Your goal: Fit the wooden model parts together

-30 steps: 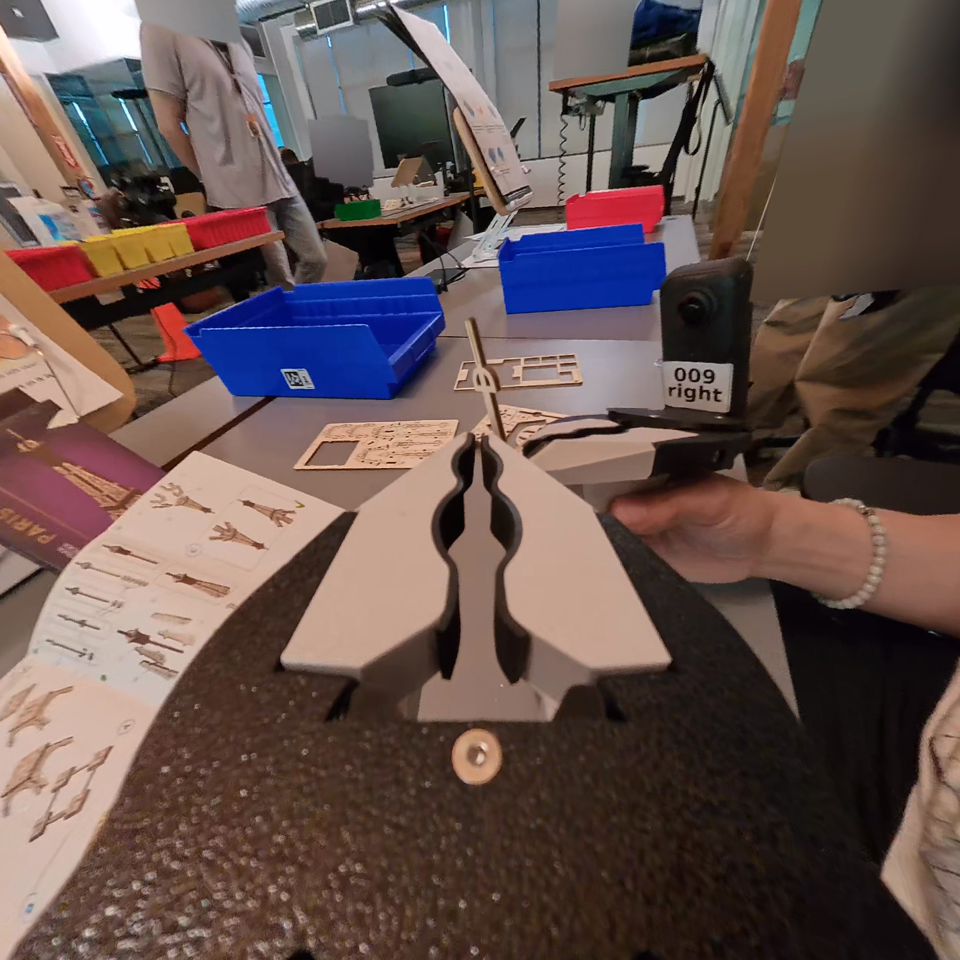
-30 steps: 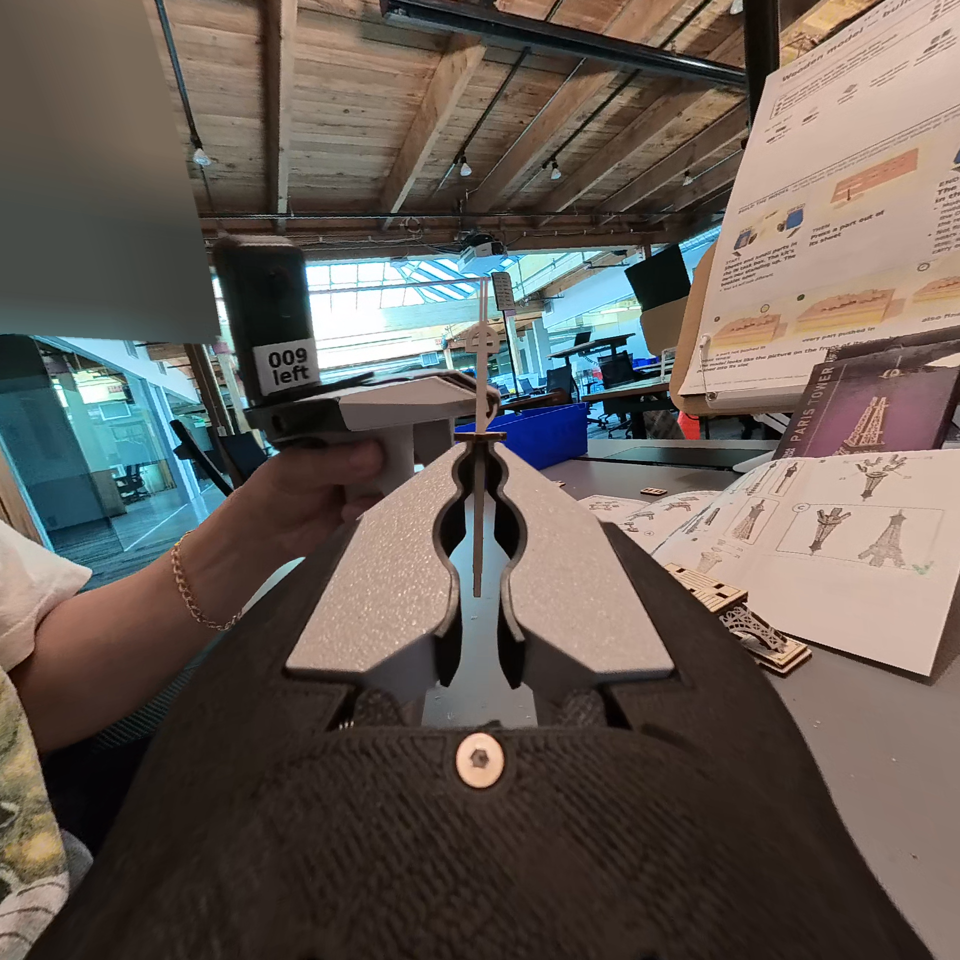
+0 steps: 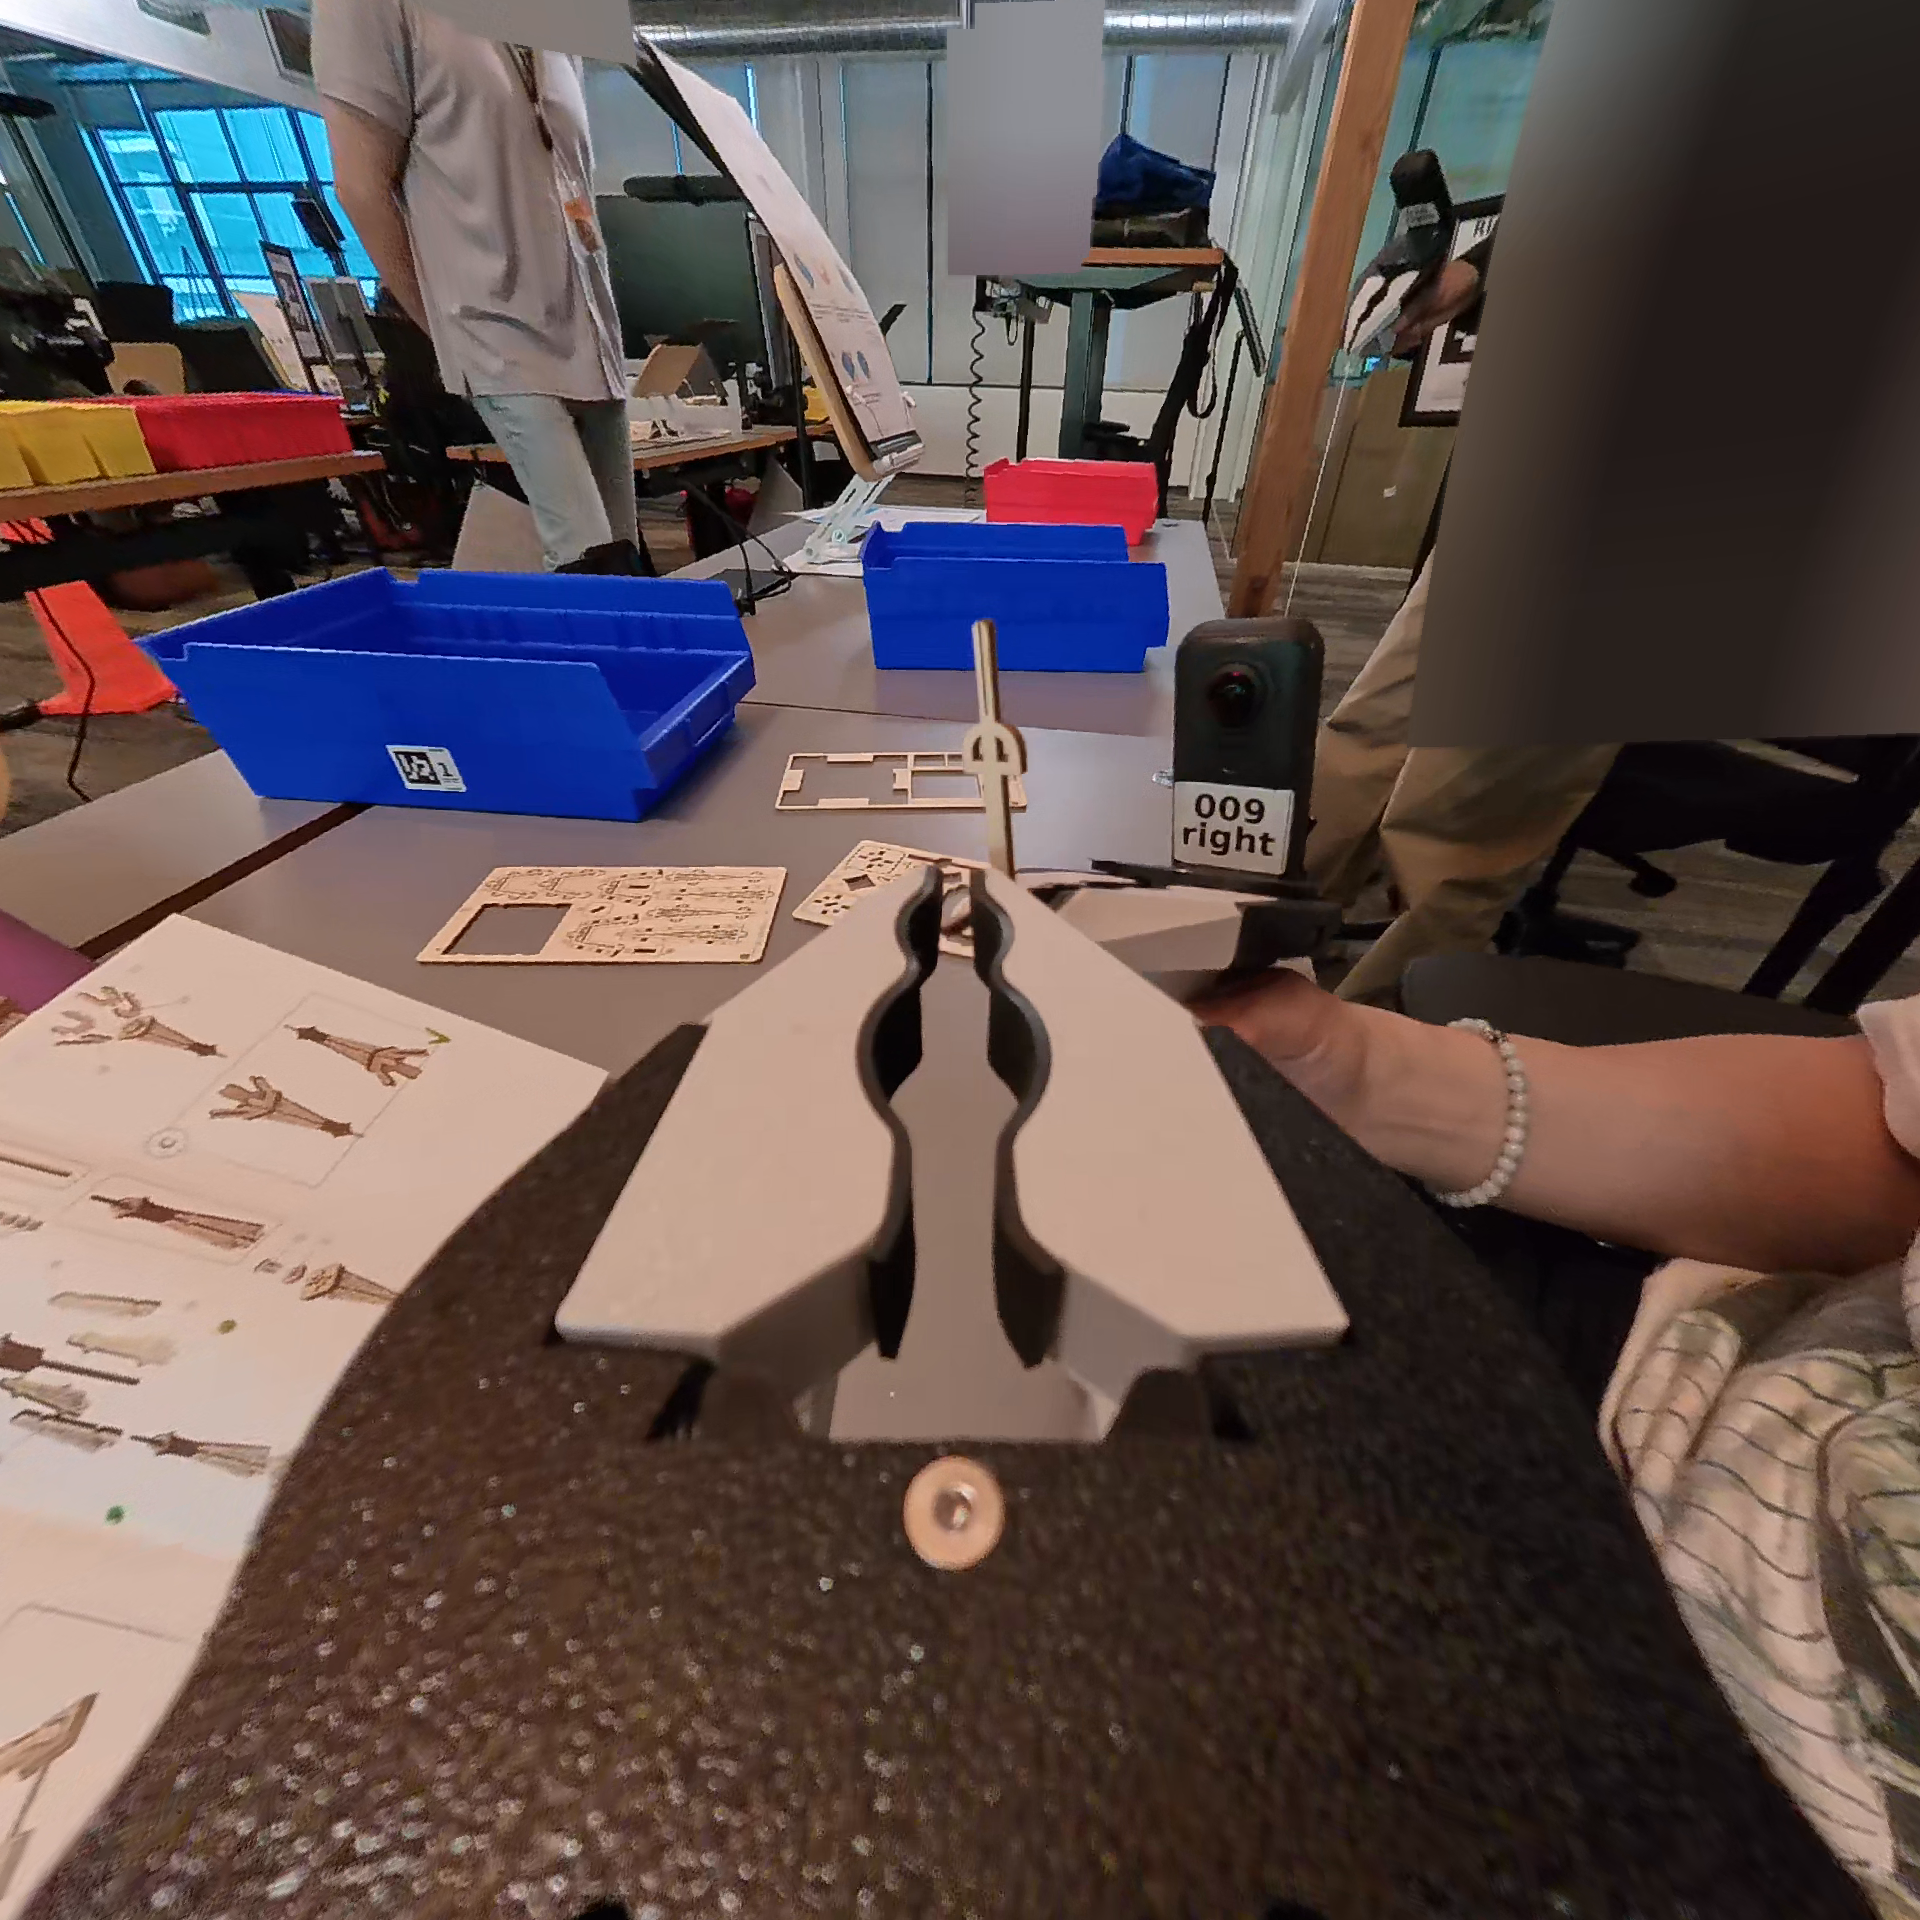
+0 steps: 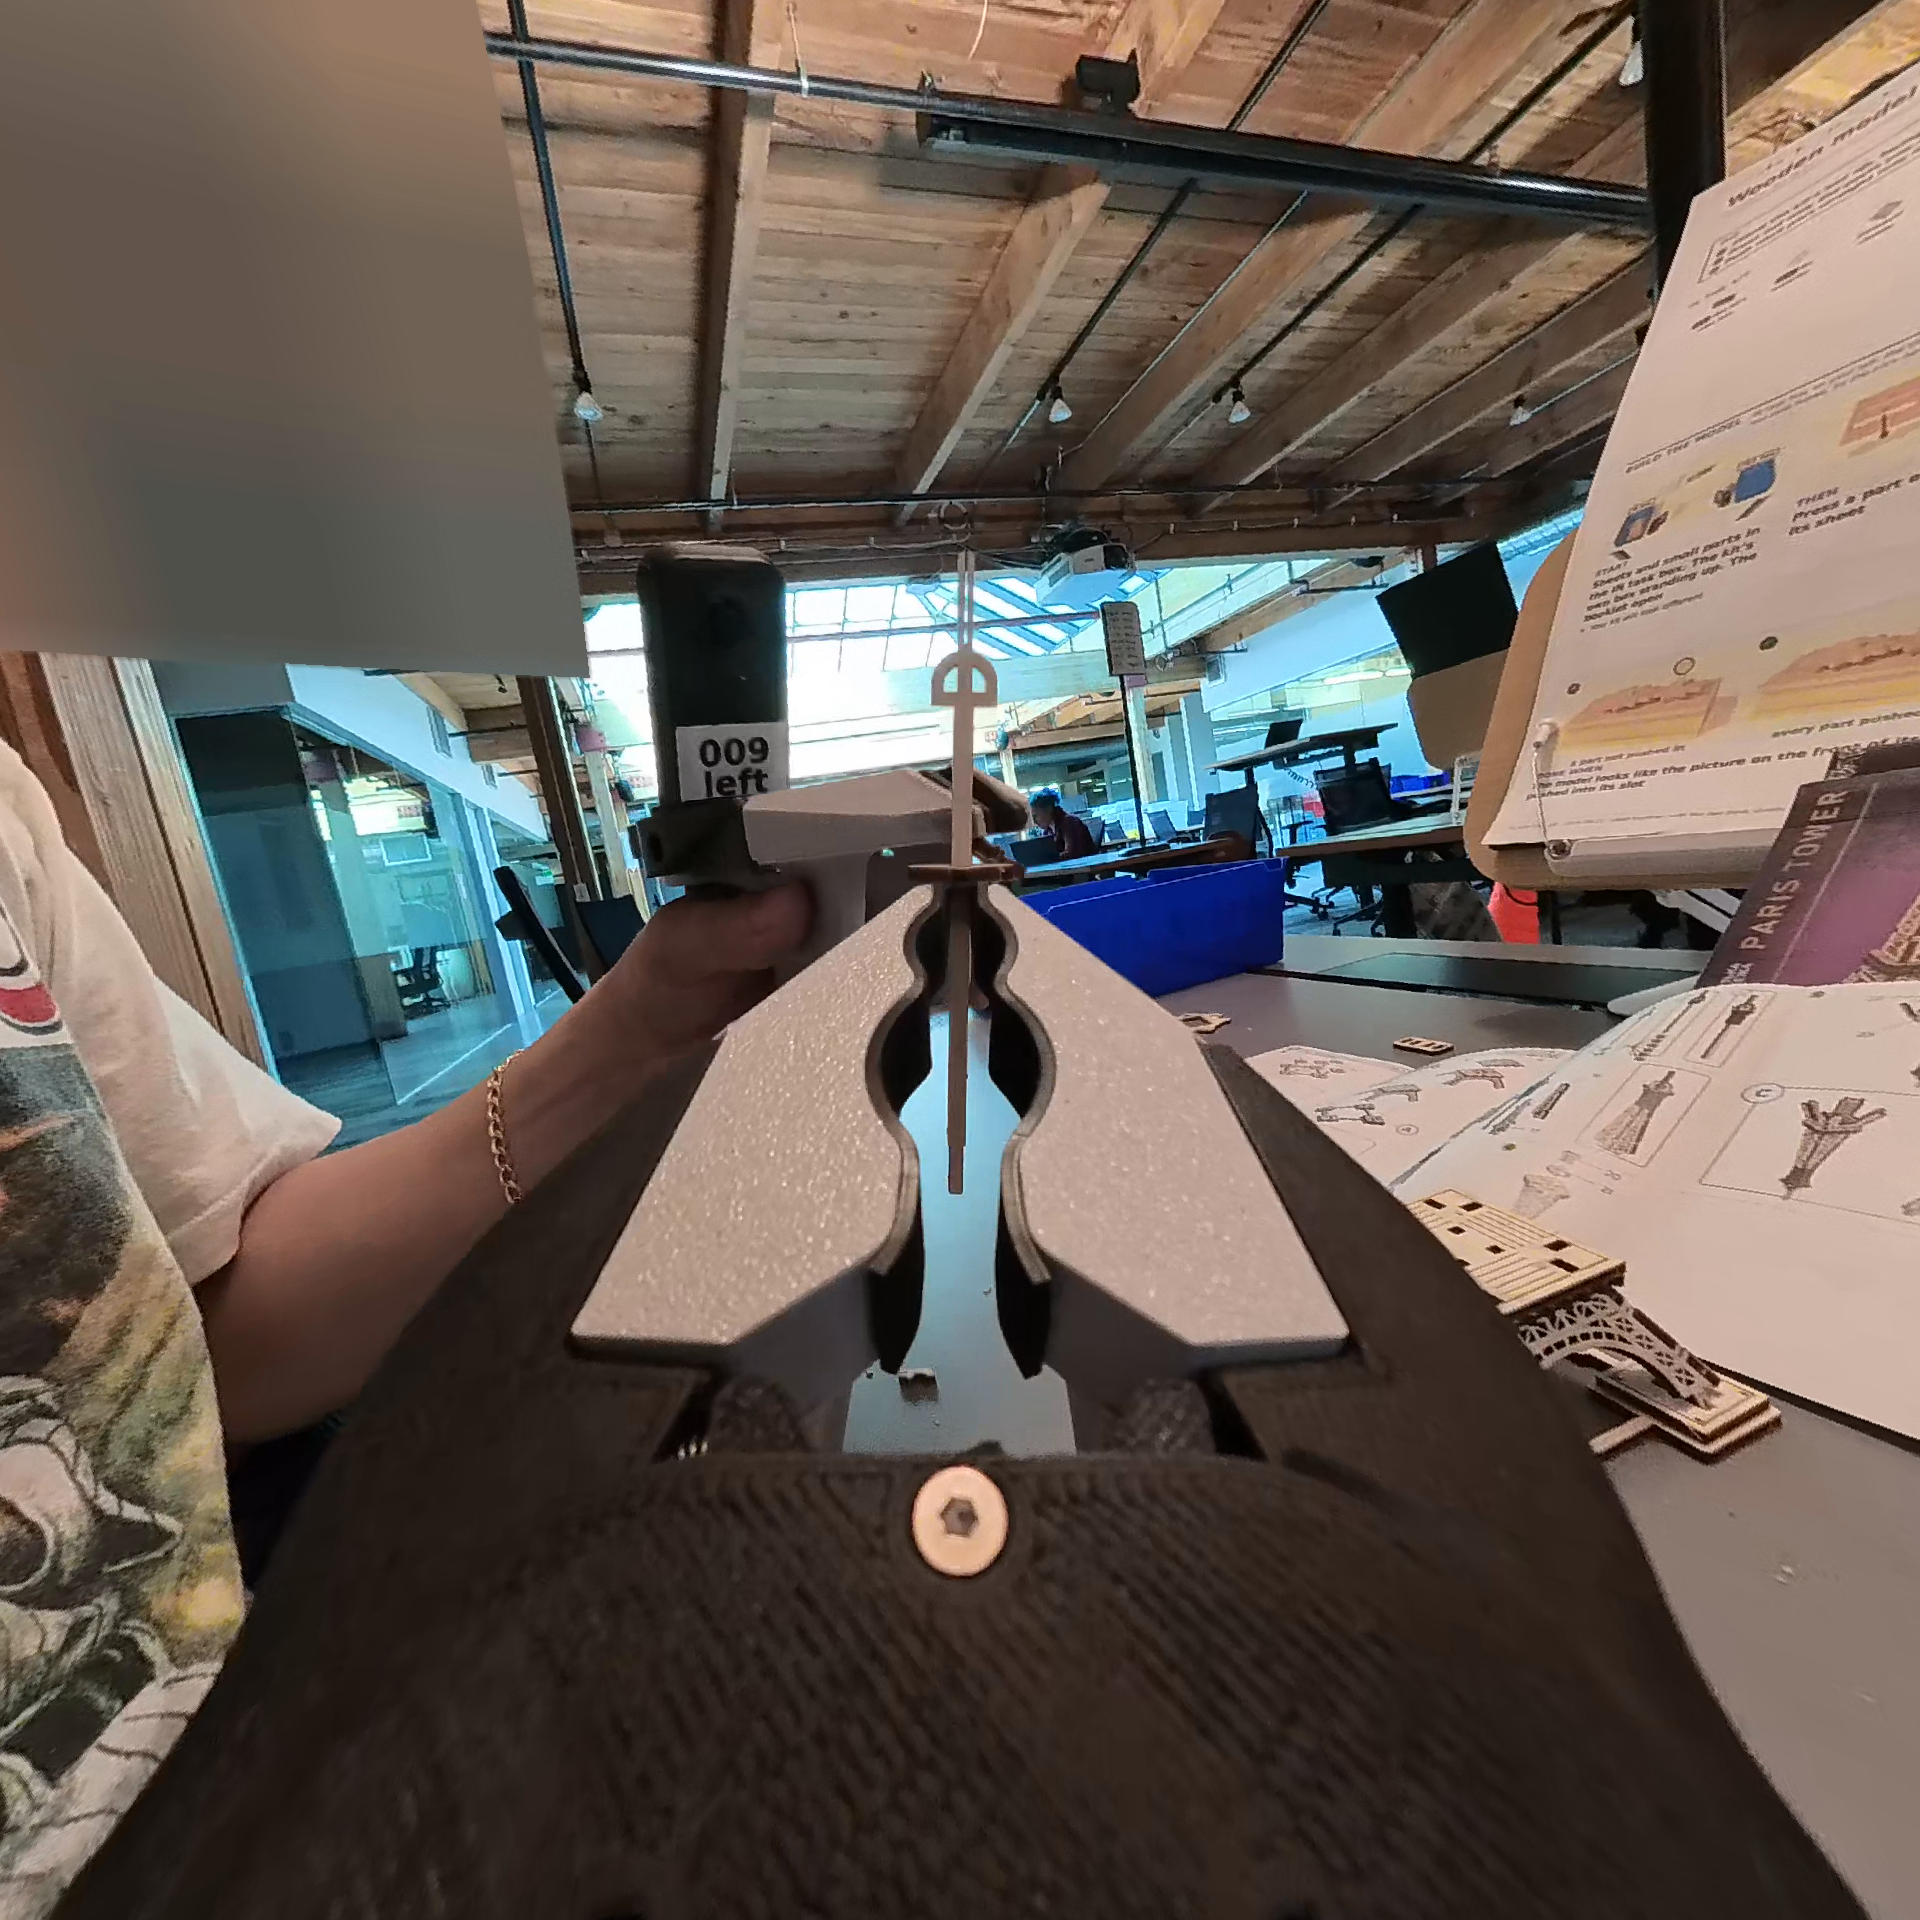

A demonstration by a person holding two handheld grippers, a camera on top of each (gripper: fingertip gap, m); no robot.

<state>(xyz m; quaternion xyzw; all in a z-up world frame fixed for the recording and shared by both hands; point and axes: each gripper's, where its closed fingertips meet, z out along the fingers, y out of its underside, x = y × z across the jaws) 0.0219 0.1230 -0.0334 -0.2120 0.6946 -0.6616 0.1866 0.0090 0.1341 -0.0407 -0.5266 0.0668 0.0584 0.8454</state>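
On my far left the instruction sheet (image 3: 260,1122) lies flat on the desk (image 3: 260,862), with a blue bin (image 3: 457,696) behind it. Just right of the sheet rests a flat wooden parts sheet (image 3: 613,914) with a rectangular hole punched out, and a second, mostly emptied frame (image 3: 883,779) lies farther back.

At centre, my left gripper (image 3: 956,894) has its fingers nearly pressed together at the tips, pinching a small flat wooden collar piece (image 4: 961,871); only a narrow slit shows between them. The thin wooden spire (image 4: 961,831) stands upright through that collar, its arched ornament well above the fingers.

My right gripper (image 4: 961,940) comes in from the right, its fingers pressed onto the spire's lower shaft, whose stepped end hangs free in the gap behind the tips. Both parts are held in the air above the desk.

Farther right, a partly built wooden tower base (image 4: 1590,1340) lies tilted on the desk beside a second printed sheet (image 4: 1714,1143), with a purple box (image 4: 1829,894) behind.
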